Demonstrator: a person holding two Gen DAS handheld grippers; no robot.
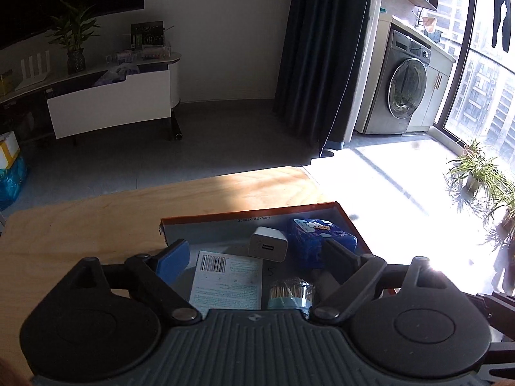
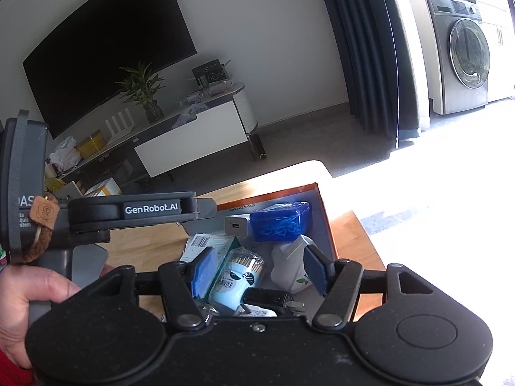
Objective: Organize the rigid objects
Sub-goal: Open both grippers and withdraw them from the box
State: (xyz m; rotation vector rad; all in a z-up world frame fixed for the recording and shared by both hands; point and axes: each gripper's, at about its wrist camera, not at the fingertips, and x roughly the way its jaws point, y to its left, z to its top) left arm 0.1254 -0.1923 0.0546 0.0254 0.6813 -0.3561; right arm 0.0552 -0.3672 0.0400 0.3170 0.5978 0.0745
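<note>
Left tongs [image 1: 254, 263] spread wide, nothing between the pads, hovering over the box [image 1: 351, 218] on the desk [image 1: 80, 225]. Right tongs [image 2: 257, 270] partly open over the same box, empty too; pads straddle the toothpick jar [image 2: 236, 278] without touching it as far as I can tell.

Box contents: white charger [image 1: 267, 244], blue clip case [image 1: 322, 238], barcode-labelled flat pack [image 1: 225, 280], toothpick jar, a white bottle [image 2: 289, 270] and a black plug [image 2: 270, 299] near the front.

Handling, my read: everything is light and stiff. The jar is a smooth round plastic wall, likely slippery, so pinch across the mid-body, not the lid. Charger: flat faces, easy grip on opposite sides. Clip case: thin plastic, take the long sides, light squeeze. Flat pack lies flush on the box floor, so an edge needs lifting first.

Box is crowded; risk is nudging neighbours while closing.
</note>
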